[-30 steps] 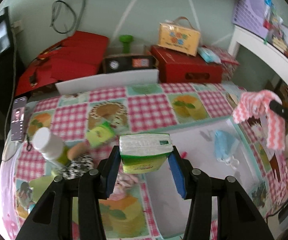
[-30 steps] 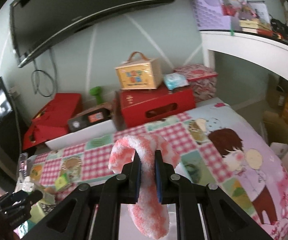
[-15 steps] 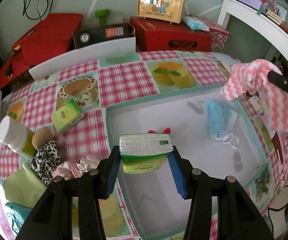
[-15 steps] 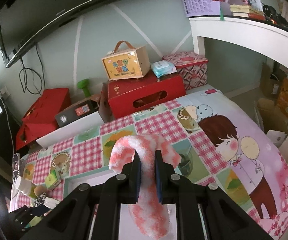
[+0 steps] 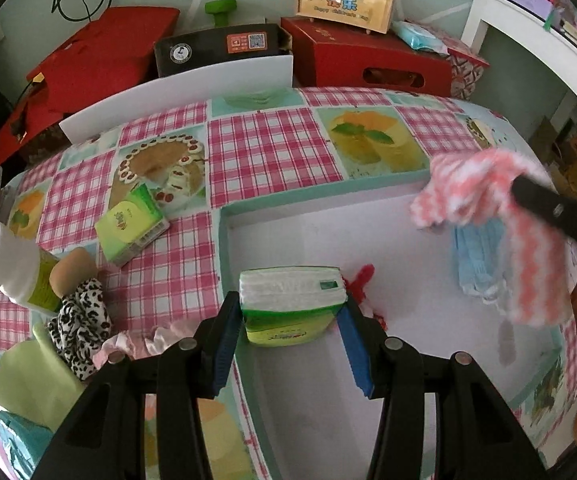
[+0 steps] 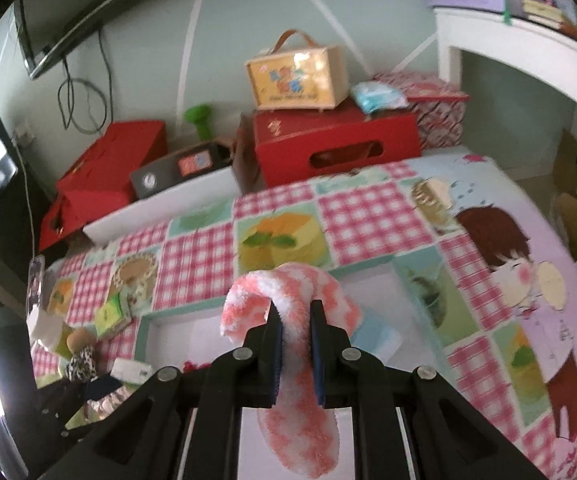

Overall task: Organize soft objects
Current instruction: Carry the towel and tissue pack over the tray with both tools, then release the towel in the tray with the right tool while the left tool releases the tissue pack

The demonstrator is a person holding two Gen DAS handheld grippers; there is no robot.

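Note:
My left gripper (image 5: 290, 312) is shut on a green and white tissue pack (image 5: 291, 304), held over the near left corner of a shallow white tray (image 5: 400, 224) with a teal rim. My right gripper (image 6: 293, 314) is shut on a fluffy pink and white sock (image 6: 300, 412) that droops over both fingers above the tray; the same sock (image 5: 500, 208) shows blurred at the right of the left wrist view. A blue face mask (image 5: 476, 256) and a small red item (image 5: 362, 276) lie in the tray.
Left of the tray on the checked cloth lie a second green tissue pack (image 5: 132, 226), a white-capped bottle (image 5: 12, 270), a leopard-print scrunchie (image 5: 80, 324), a pink scrunchie (image 5: 128, 344) and a green pouch (image 5: 32, 384). Red boxes (image 5: 368, 60) and a white board (image 5: 184, 96) stand behind the table.
Both grippers have come down and forward over the tray with their loads still held. The sock has moved in over the blue mask; the tissue pack now hangs over the tray's near left corner.

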